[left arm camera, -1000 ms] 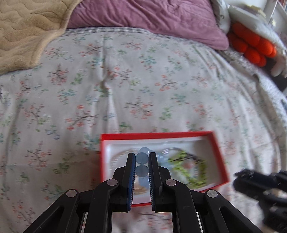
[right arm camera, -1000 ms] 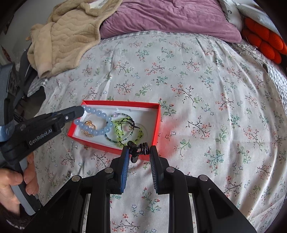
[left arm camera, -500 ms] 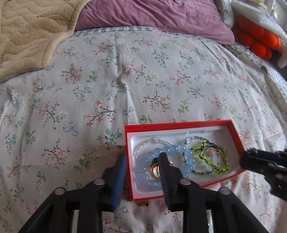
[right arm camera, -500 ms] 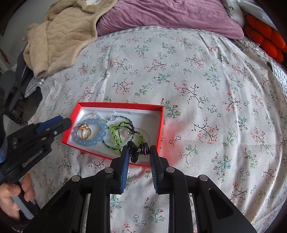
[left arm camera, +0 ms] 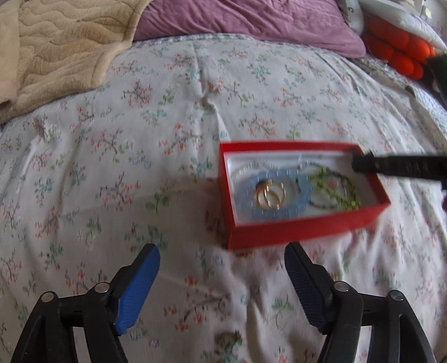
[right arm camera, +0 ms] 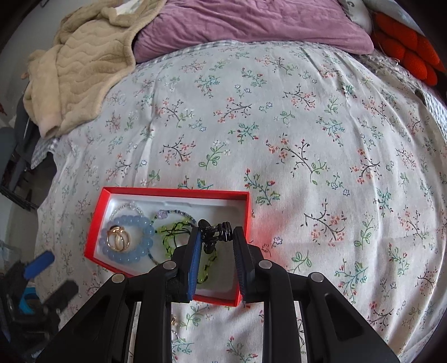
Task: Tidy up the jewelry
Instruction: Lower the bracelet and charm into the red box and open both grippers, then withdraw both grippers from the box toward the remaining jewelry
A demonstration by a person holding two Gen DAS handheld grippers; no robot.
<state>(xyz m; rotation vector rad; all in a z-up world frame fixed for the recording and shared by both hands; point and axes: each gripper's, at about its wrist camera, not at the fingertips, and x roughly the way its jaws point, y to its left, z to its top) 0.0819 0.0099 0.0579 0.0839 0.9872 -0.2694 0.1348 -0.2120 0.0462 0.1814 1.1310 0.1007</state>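
A red jewelry box [left arm camera: 301,226] [right arm camera: 103,231] with a white lining lies on the floral bedspread. In it lie a blue bead bracelet [left arm camera: 301,201] [right arm camera: 145,240], gold rings [left arm camera: 269,195] [right arm camera: 118,240], a green bead bracelet [left arm camera: 338,192] [right arm camera: 167,231] and a thin clear bead strand [right arm camera: 125,208]. My left gripper [left arm camera: 222,259] is open and empty, just in front of the box's near left corner. My right gripper [right arm camera: 215,237] is shut on a small black hair clip [right arm camera: 215,233] and holds it over the box's right half; it shows as a black bar in the left wrist view [left arm camera: 396,167].
A beige blanket [right arm camera: 83,64] lies at the back left, a purple pillow [right arm camera: 251,25] at the back and an orange plush thing [right arm camera: 405,53] at the back right. Small jewelry pieces [right arm camera: 174,321] lie on the bedspread just in front of the box.
My left gripper let go of the blue bracelet into the box, opened wide and drew back to the left. My right gripper moved the black clip forward over the box.
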